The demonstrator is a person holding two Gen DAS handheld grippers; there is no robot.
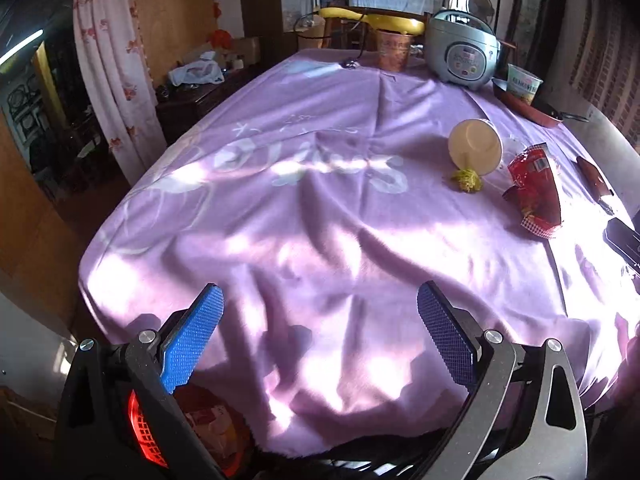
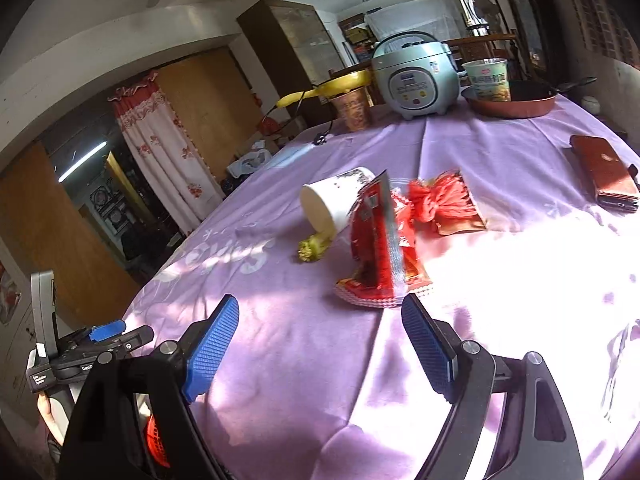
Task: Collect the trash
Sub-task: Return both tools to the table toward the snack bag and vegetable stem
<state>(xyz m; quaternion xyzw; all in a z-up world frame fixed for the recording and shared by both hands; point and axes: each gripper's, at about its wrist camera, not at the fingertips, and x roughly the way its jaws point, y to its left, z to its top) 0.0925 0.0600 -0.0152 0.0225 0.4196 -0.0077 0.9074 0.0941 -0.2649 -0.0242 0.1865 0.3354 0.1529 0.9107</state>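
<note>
Crumpled red foil snack wrapper (image 2: 380,248) sits mid-frame on purple cloth (image 2: 304,360), hiding the tipped white paper cup's (image 2: 336,200) mouth; left gripper (image 1: 320,340) and right gripper (image 2: 320,344) gape empty.

Hard sunlight blows out the cloth (image 2: 520,280) right of the wrapper (image 2: 380,256); dappled shadows cross its near side. Fisheye edges bend and darken; the room behind is dim.

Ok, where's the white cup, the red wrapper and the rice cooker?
White cup (image 2: 336,204), right wrist view, on its tipped-over side wall.
Red wrapper (image 2: 380,256), right wrist view, on its crumpled middle.
Rice cooker (image 1: 460,54), left wrist view, on its front control panel.
</note>
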